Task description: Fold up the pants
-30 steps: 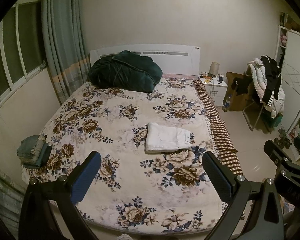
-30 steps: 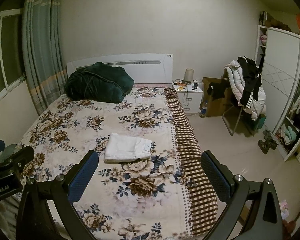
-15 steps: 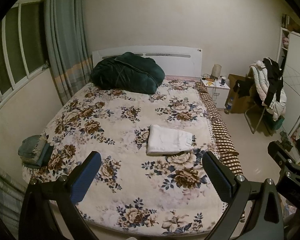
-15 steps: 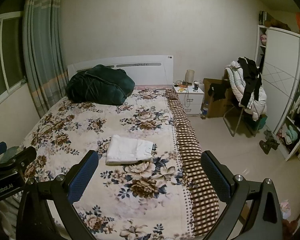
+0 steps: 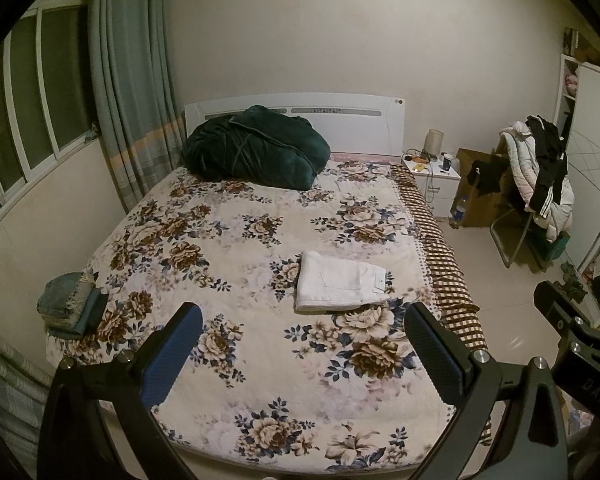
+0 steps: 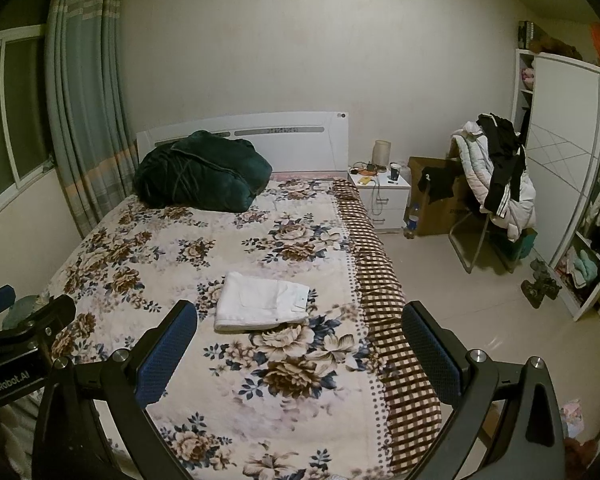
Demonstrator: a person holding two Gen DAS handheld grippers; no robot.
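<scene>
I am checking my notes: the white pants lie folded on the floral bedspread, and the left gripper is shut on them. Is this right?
Not quite. The white pants do lie folded on the floral bedspread, but the left gripper is open and holds nothing, well short of them, as the left wrist view shows.

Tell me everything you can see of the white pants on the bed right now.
The white pants are folded into a flat, neat rectangle, of sturdy cloth by the look. A back pocket and a small tag face up; layered edges show along the near side. They lie on the floral bedspread, toward its checkered edge. Nothing else touches them; both hand-held grippers are open and well short.
</scene>
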